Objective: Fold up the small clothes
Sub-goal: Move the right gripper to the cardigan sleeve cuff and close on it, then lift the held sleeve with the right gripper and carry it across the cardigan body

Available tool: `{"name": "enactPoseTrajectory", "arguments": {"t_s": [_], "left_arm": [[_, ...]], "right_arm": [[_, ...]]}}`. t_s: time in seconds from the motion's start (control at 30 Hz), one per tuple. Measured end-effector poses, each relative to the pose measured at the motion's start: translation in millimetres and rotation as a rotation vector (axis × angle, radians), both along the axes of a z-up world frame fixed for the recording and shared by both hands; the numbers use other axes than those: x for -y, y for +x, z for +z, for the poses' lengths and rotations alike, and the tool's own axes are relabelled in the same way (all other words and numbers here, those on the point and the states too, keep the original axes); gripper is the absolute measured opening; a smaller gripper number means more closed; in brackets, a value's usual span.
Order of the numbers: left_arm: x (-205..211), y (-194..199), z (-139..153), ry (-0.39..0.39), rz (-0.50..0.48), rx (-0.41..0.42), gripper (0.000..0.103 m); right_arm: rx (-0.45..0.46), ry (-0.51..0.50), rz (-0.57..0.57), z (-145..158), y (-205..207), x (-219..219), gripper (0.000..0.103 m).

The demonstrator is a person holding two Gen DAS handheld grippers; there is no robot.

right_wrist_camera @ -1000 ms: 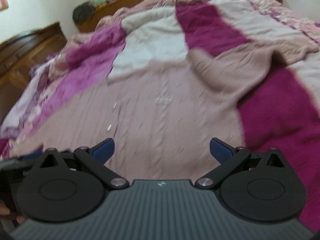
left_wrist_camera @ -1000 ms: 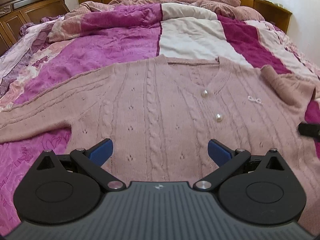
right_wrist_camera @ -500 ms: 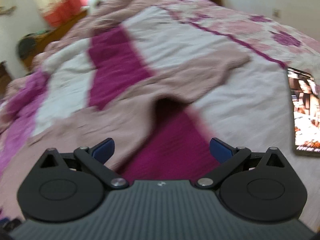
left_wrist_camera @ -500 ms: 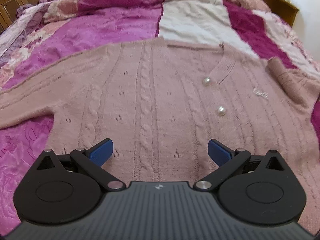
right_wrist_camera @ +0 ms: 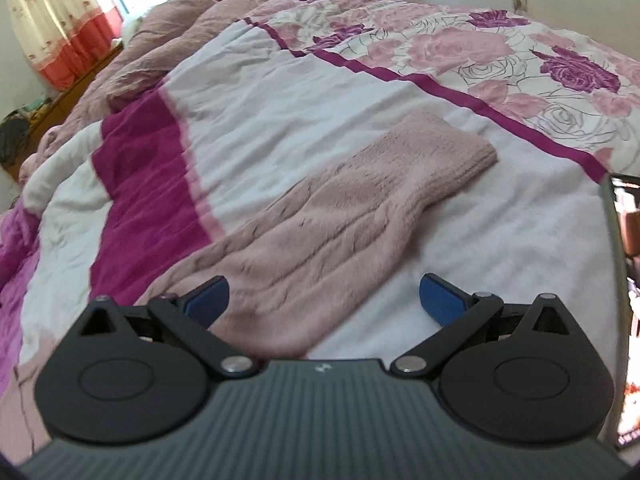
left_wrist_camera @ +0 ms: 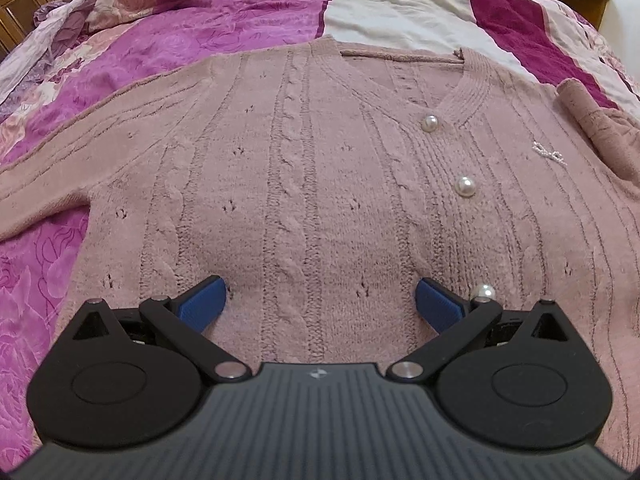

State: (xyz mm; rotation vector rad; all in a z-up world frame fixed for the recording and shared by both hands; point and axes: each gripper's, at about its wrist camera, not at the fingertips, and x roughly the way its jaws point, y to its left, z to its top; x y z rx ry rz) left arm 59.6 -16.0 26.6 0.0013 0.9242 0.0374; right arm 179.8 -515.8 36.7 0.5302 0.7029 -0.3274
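Cardigan [left_wrist_camera: 312, 184], a dusty-pink cable knit with pearl buttons [left_wrist_camera: 466, 187], fills more of the left wrist view than it did a second ago: the camera has dropped closer, the headboard at upper left has nearly slid out of frame, and a third button [left_wrist_camera: 484, 291] now shows just beside the right blue fingertip. The right wrist view has swung away from the garment's body and is now sharp instead of blurred; it looks along one sleeve [right_wrist_camera: 336, 232], which lies stretched from lower left toward the centre of the frame, cuff flat on the white patch of the bedspread [right_wrist_camera: 280, 112]. A phone [right_wrist_camera: 626, 280] lies at the right edge.

Spread front-up on the bed, the cardigan is buttoned, its V-neck toward the top of the frame and a sleeve trailing off at left.

Left tool [left_wrist_camera: 320, 300] is released, fingers wide apart just over the knit. Right tool [right_wrist_camera: 324, 296] is likewise spread, the sleeve lying between its fingers, ungripped.
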Motion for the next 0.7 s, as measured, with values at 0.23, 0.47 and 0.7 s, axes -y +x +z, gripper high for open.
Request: {"name": "enactPoseTrajectory", "arguments": {"t_s": [0.23,0.47,0.7], "left_arm": [[1.6,-1.5,-1.5,0.009,-0.004,0.011,0.103],[3.6,-3.2,-2.5,0.021,-0.005,0.021,0.103],[3.3,-4.2,-2.2,0.021,-0.008,0.025,0.103]], "right_arm": [[0.050,-0.011,-0.010,-5.5,19.9,-4.1,0.103],[0.063,-0.047,-0.035,-3.0,18.1,-2.0,0.047],[0.138,-0.058,-0.012,20.6,-6.9,8.4,0.016]]}}
